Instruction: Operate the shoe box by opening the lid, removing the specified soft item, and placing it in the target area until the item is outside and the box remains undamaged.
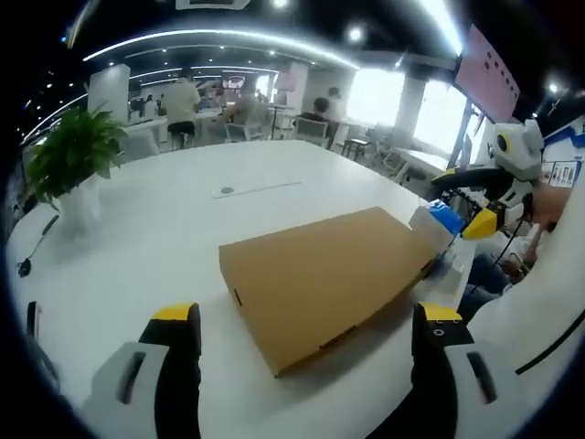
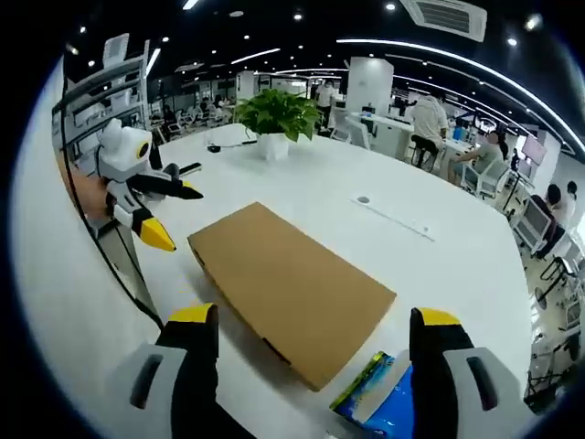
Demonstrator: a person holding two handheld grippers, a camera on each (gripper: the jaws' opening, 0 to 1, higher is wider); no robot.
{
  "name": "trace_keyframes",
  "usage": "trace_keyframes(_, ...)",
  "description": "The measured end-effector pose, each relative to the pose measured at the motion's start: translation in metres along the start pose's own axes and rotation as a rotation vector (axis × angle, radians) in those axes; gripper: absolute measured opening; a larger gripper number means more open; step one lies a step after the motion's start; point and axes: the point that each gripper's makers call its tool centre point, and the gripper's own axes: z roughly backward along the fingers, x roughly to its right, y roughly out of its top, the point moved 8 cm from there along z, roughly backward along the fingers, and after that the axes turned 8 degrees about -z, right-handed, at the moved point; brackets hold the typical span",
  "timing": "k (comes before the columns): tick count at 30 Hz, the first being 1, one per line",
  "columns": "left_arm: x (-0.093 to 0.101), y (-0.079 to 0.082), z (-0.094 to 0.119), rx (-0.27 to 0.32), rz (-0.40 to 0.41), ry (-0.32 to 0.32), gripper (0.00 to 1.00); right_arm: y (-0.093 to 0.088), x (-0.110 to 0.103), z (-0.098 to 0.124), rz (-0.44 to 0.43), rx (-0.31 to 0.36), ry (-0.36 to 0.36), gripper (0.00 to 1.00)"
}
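Box closed, tongs clear

Flat brown cardboard shoe box (image 1: pixel 324 283) lay lid-down on the white table (image 1: pixel 164 229), ahead of both tongs. Left gripper (image 1: pixel 306 343) and right gripper (image 2: pixel 306 343) stood apart, empty. Blue packet (image 2: pixel 379 398), perhaps plastic, sat between right jaws.

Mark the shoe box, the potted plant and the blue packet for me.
Shoe box (image 2: pixel 291 285): right gripper view, middle of its closed brown lid.
Potted plant (image 2: pixel 277 112): right gripper view, the green leaves above the white pot.
Blue packet (image 2: pixel 382 399): right gripper view, its blue face, beside the box's near corner.
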Motion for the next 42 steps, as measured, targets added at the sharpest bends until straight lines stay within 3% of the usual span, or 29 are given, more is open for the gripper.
trace_keyframes(2,0.0,0.0,0.002,-0.003,-0.018,-0.001,0.78,-0.001,0.0,-0.002,-0.021,-0.011,-0.006,0.92)
trace_keyframes(5,-0.001,0.0,0.0,-0.011,-0.037,0.011,0.84,-0.004,0.001,-0.007,-0.077,-0.017,-0.002,0.92)
trace_keyframes(9,-0.002,-0.007,-0.007,-0.029,-0.037,-0.006,0.82,-0.01,0.003,-0.013,-0.078,-0.039,-0.013,0.83)
trace_keyframes(13,-0.002,-0.013,-0.009,-0.042,-0.034,-0.012,0.84,-0.01,0.003,-0.015,-0.041,-0.04,-0.016,0.84)
trace_keyframes(17,-0.001,-0.017,-0.011,-0.058,-0.045,-0.017,0.81,-0.017,0.006,-0.019,-0.068,-0.075,-0.004,0.86)
trace_keyframes(19,-0.002,-0.02,-0.013,-0.07,-0.083,-0.011,0.83,-0.021,0.006,-0.021,-0.072,-0.062,0.007,0.86)
trace_keyframes(21,-0.003,-0.023,-0.016,-0.076,-0.067,-0.015,0.87,-0.021,0.009,-0.027,-0.066,0.035,-0.005,0.83)
trace_keyframes(22,-0.002,-0.028,-0.018,-0.087,0.003,-0.038,0.88,-0.028,0.009,-0.029,-0.147,0.012,-0.007,0.83)
trace_keyframes(23,-0.004,-0.032,-0.019,-0.104,0.02,-0.034,0.89,-0.029,0.009,-0.029,-0.156,-0.003,0.001,0.83)
trace_keyframes(25,-0.009,-0.035,-0.018,-0.112,-0.005,-0.004,0.89,-0.027,0.008,-0.03,-0.13,0.026,-0.002,0.83)
trace_keyframes(27,-0.009,-0.036,-0.015,-0.103,-0.002,0.005,0.91,-0.031,0.005,-0.032,-0.092,-0.026,-0.001,0.82)
trace_keyframes(29,-0.007,-0.037,-0.016,-0.106,-0.003,0.012,0.99,-0.032,0.003,-0.035,-0.09,-0.038,0.011,0.83)
trace_keyframes(33,-0.004,-0.042,-0.019,-0.131,-0.017,-0.006,0.95,-0.035,0.003,-0.039,-0.057,-0.076,0.005,0.8)
trace_keyframes(39,-0.003,-0.04,-0.023,-0.109,-0.006,-0.001,0.81,-0.036,0.005,-0.045,-0.07,-0.082,0.018,0.78)
trace_keyframes(42,-0.005,-0.041,-0.029,-0.134,-0.03,-0.011,0.82,-0.039,0.008,-0.049,-0.099,-0.093,0.022,0.77)
